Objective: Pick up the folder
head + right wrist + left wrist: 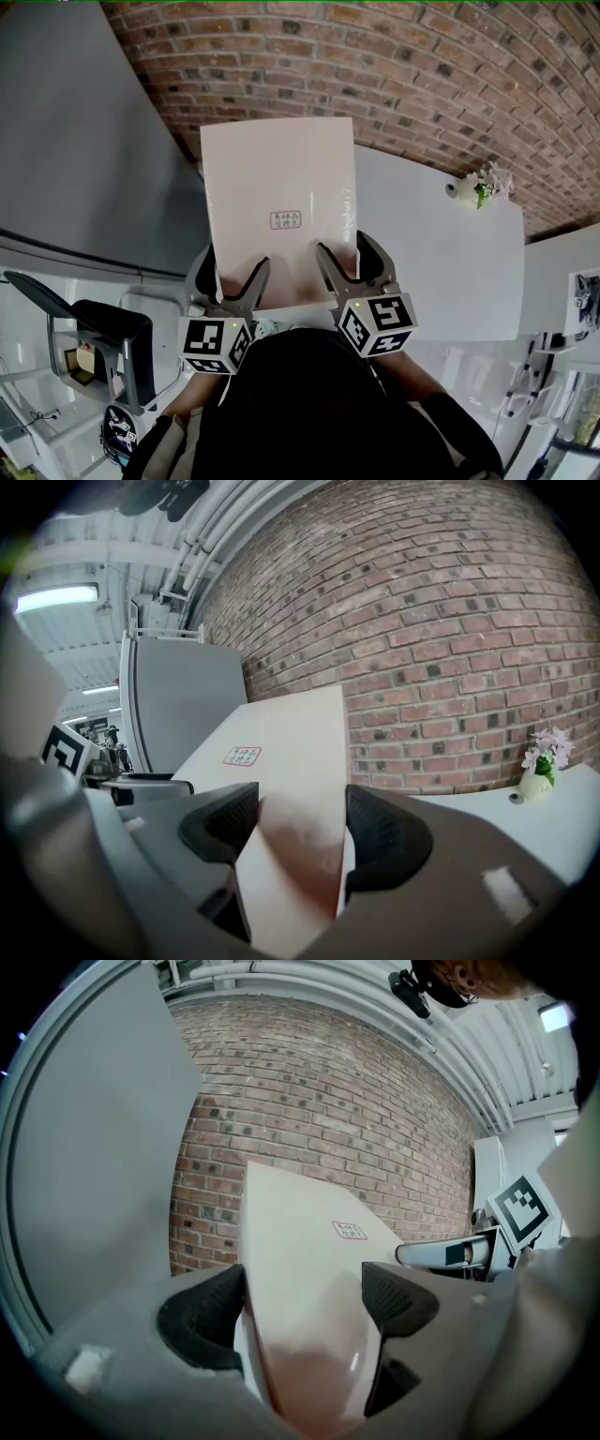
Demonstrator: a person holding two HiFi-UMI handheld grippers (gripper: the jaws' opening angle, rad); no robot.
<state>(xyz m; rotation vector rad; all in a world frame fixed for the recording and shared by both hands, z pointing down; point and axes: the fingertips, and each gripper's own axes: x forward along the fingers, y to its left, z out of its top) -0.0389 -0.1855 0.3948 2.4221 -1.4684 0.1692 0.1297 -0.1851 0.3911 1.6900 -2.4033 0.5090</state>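
- Judging by the head view, the folder (278, 211) was held upright over the surface (441, 262) by its lower edge; tipping was risked.
- Left gripper view: the fingers (202, 1321) of the left gripper (300, 1293), spread wide, were pressed slantwise on it.
- Right gripper view: the right gripper (302, 834) was clamped likewise; slippage was possible.

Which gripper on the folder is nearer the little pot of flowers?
The right gripper, clamped at the folder's near right corner. The flower pot stands on the white table beyond it, while the left gripper holds the near left corner.
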